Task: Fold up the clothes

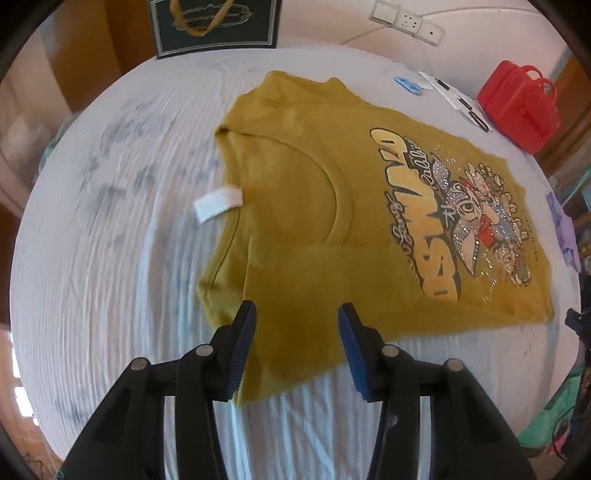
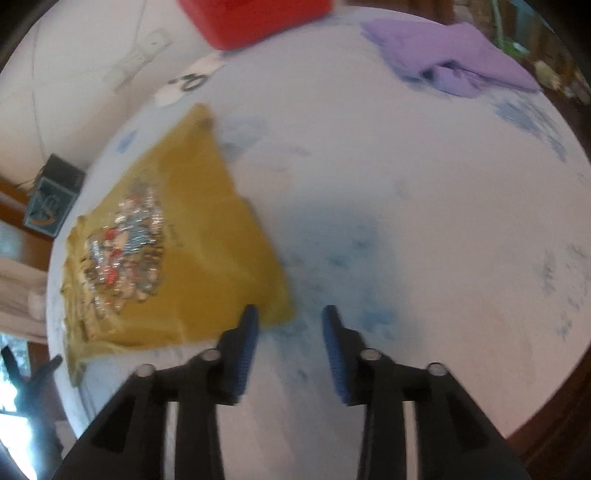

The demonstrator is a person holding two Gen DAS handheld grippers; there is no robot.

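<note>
A mustard-yellow T-shirt with a glittery print lies flat on the white cloth-covered table, neck to the left with a white label sticking out. My left gripper is open, its jaws astride the shirt's near sleeve just above it. In the right wrist view the shirt lies to the left. My right gripper is open and empty, by the shirt's near bottom corner, above the table.
A red case, pens on paper and a blue object sit at the far right. A dark framed picture leans at the back. Folded purple clothes lie at the far side.
</note>
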